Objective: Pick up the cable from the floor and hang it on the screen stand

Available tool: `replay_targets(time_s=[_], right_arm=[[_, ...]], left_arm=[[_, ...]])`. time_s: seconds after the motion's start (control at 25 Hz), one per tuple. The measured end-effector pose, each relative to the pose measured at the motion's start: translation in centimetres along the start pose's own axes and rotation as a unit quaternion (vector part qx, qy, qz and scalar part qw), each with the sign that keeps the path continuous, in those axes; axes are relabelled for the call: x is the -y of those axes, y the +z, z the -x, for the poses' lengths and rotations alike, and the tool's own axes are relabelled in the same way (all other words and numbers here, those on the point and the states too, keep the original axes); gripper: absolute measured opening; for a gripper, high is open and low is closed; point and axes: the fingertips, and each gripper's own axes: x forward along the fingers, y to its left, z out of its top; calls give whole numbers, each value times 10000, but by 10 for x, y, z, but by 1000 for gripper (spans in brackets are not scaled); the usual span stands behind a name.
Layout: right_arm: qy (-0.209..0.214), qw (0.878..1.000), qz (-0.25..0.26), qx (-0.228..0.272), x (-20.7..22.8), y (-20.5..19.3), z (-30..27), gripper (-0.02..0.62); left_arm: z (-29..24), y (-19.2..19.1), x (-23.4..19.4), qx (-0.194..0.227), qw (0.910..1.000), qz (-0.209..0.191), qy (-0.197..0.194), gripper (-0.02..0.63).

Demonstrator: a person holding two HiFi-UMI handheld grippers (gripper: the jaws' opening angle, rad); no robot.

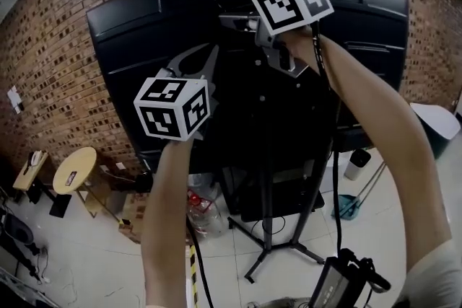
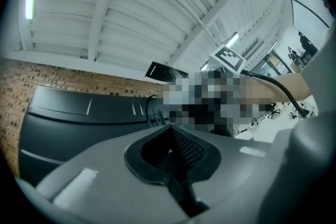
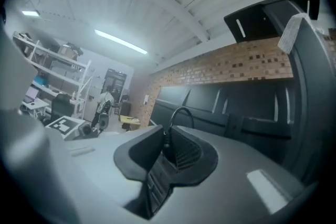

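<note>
Both grippers are raised in front of the back of the big black screen [image 1: 144,32], which is mounted on a black stand [image 1: 267,213]. My right gripper [image 1: 242,22] [image 3: 165,139] is shut on the thin black cable [image 3: 181,113], which loops up out of its tips. From there the cable [image 1: 323,76] hangs down along the right arm toward the floor. My left gripper [image 1: 206,54] [image 2: 169,136] is lower and to the left, jaws together. A loop of cable [image 2: 149,107] rises at its tips, and another strand [image 1: 198,263] hangs under the left arm.
A brick wall [image 1: 58,47] stands behind the screen. On the tiled floor are a round wooden stool [image 1: 76,169], plastic bottles [image 1: 203,214], a blue dustpan [image 1: 346,207], a white bin [image 1: 437,123] and a black box [image 1: 338,286] at the cable's lower end.
</note>
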Motion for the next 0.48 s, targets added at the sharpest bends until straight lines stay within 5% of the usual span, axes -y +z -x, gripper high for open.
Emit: replay_targets(time_s=[0.24,0.48], right_arm=[[-715,9962,-218,453,48,25,29,51],[-805,9905,-490,1005,58,11,78,51]], left_arm=[[-24,13,11,20,9998,4,-207,20],[-40,32,41,267,9977,-101,-620,19]])
